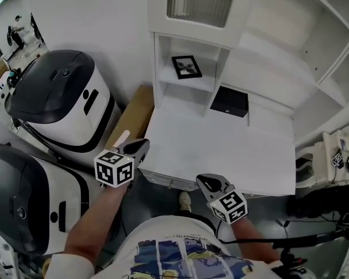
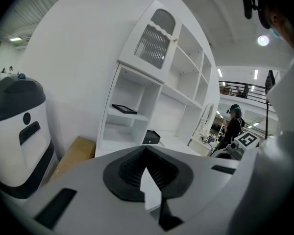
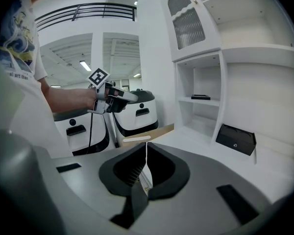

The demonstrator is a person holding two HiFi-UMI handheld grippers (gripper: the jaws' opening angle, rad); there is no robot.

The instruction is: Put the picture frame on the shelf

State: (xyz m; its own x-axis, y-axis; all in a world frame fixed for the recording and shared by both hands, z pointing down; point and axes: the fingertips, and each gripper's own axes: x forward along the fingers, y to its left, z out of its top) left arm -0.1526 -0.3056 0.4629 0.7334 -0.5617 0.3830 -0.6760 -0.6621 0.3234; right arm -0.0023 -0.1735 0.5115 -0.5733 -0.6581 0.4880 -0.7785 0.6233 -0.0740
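The black picture frame [image 1: 186, 66] lies flat on the small shelf [image 1: 180, 80] inside the white cabinet, clear of both grippers; it also shows in the left gripper view [image 2: 124, 109] and the right gripper view [image 3: 200, 97]. My left gripper [image 1: 138, 149] hovers at the desk's front left corner, jaws shut with nothing between them [image 2: 146, 150]. At the desk's front edge my right gripper [image 1: 211, 183] is also shut and empty [image 3: 147, 146]. Both are well short of the shelf.
A black box [image 1: 229, 101] sits on the white desk [image 1: 221, 150] right of the shelf. A cardboard box [image 1: 131, 118] and two big white-and-black machines [image 1: 58, 97] [image 1: 29, 196] stand to the left. A person [image 2: 232, 126] stands far off.
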